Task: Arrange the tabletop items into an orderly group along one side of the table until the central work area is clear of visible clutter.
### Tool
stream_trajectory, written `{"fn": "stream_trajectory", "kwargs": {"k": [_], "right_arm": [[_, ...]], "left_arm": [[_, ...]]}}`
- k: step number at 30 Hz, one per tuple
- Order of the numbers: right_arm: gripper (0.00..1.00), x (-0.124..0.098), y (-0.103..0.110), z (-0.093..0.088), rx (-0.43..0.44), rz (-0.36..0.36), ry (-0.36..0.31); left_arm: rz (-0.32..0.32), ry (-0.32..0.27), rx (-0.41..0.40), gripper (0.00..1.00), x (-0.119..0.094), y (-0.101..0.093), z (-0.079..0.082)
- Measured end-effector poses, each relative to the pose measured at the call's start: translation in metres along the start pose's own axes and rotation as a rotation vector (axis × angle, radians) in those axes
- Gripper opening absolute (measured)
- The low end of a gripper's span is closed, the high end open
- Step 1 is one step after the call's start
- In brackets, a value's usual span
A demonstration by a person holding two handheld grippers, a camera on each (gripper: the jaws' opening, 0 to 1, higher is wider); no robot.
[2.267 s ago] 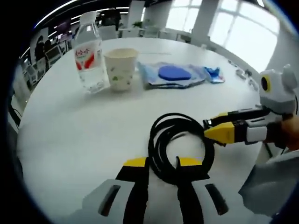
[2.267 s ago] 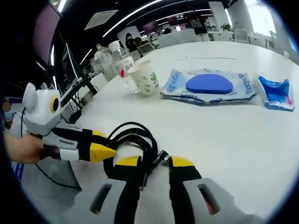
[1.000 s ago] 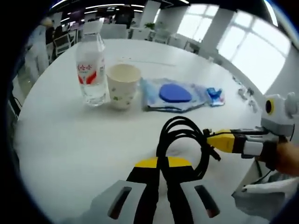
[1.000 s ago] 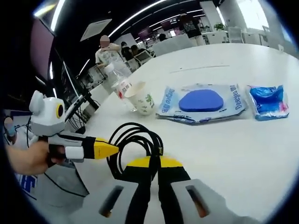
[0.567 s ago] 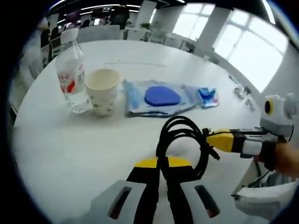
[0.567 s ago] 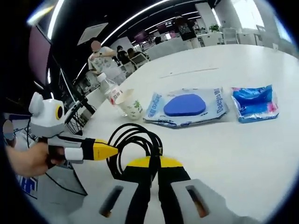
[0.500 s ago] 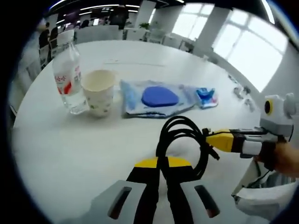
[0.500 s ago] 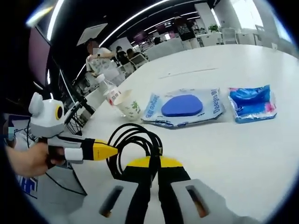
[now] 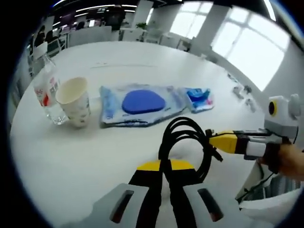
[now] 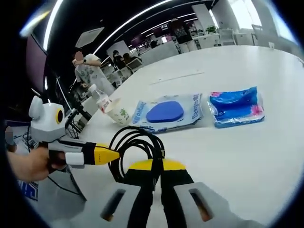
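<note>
Here, both hand-held grippers (image 9: 165, 167) (image 10: 157, 167) clamp cable coil (image 9: 187, 142)

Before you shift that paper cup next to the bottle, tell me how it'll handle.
The paper cup looks empty and thin-walled, so it is probably very light and may crush under a firm squeeze. It stands upright on a narrow base, so a push near the rim could tip it. The water bottle stands close beside it, so it might get nudged.

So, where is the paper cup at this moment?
In the left gripper view the paper cup stands upright on the white table at the left, between the water bottle and the large blue packet.
</note>
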State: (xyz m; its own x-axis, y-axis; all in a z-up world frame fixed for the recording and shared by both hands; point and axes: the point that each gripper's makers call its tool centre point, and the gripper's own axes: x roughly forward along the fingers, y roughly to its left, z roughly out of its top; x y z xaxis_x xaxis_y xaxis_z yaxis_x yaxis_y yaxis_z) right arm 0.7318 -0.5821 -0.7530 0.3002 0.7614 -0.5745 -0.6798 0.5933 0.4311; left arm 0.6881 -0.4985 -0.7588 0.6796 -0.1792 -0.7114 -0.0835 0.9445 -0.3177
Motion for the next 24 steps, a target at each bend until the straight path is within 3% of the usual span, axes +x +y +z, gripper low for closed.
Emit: {"fn": "stream_trajectory", "kwargs": {"k": [24], "right_arm": [[0.0,-0.045,-0.082,0.005,0.066,-0.097,-0.032]], "left_arm": [[-0.075,0.034,0.068,0.0,0.058,-0.076,0.013]]}}
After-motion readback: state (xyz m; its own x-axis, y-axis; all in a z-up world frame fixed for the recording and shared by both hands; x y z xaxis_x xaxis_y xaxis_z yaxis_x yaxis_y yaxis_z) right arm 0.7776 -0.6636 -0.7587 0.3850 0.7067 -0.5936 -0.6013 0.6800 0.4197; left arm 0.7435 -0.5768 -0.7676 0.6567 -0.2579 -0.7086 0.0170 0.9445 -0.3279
